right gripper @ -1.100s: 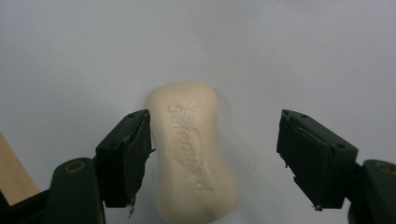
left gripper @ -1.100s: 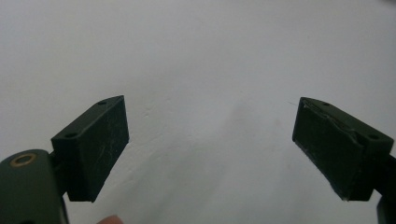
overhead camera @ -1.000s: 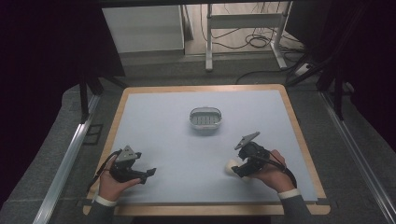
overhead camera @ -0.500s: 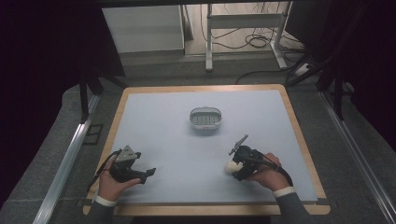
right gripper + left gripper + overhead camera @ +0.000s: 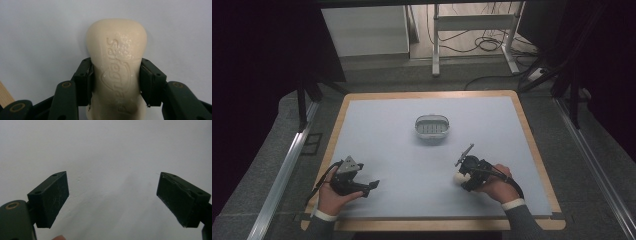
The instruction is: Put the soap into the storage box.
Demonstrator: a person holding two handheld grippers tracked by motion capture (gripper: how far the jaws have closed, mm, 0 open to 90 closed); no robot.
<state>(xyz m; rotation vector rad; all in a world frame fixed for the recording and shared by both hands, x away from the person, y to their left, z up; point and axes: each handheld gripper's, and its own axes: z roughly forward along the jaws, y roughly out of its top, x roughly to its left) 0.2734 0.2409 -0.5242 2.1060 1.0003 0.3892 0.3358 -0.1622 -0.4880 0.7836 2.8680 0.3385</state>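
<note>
A cream bar of soap with raised lettering lies on the pale table, and my right gripper is shut on its two long sides. In the high view the soap peeks out as a pale lump at the left of my right gripper, near the table's front right. My left gripper rests at the front left, its jaws wide apart. In the left gripper view the left gripper has only bare table between its pads.
A small oval grey dish with a slotted floor stands in the middle of the table, well beyond both grippers. A wooden rim frames the pale table top. Metal rails run along both sides.
My right gripper has dropped lower and swung toward the soap, closing its jaws on it. The left gripper has stayed where it was.
</note>
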